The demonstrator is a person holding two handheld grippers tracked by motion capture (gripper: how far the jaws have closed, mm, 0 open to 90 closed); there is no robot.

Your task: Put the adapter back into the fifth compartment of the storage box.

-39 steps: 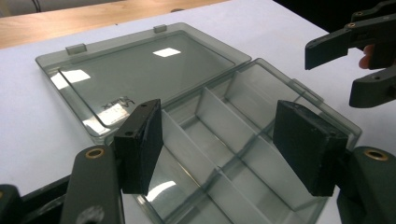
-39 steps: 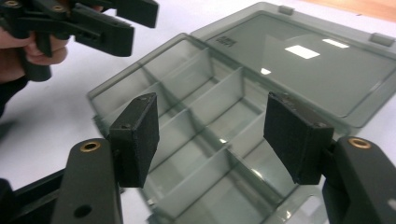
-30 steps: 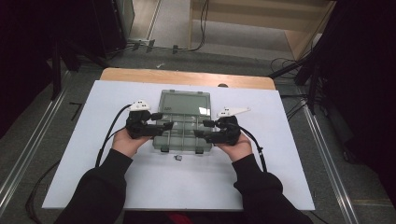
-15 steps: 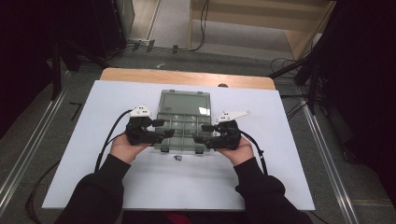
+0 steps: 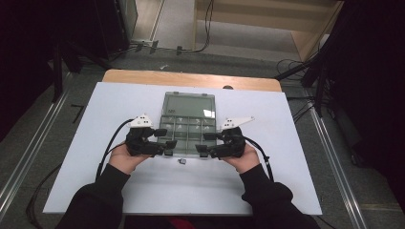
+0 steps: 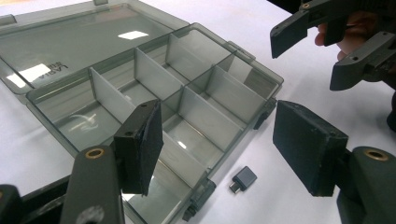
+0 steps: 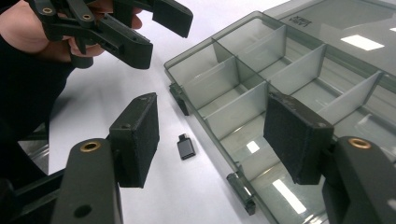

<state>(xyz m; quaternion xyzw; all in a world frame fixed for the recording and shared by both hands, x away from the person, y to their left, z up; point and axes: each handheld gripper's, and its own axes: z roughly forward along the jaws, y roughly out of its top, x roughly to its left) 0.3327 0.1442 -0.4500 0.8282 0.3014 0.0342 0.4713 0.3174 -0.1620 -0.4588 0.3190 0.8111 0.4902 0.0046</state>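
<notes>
Left hand-held gripper [image 5: 168,139] agape at smoky, translucent compartment box [image 5: 187,125], lid open.

One open compartment box [image 5: 187,123], one small adapter [image 5: 182,161], two handheld grippers

Lid [image 6: 70,44] lettering — too blurred to read

Both forearms enter from 6 o'clock in the high view, sleeves dark. The left gripper [image 5: 165,141] sits at 9 o'clock of frame centre, jaws wide apart and gripping nothing, pointing toward 3 o'clock. The right gripper [image 5: 205,142] mirrors it, jaws equally wide and empty, pointing toward 9 o'clock.
</notes>
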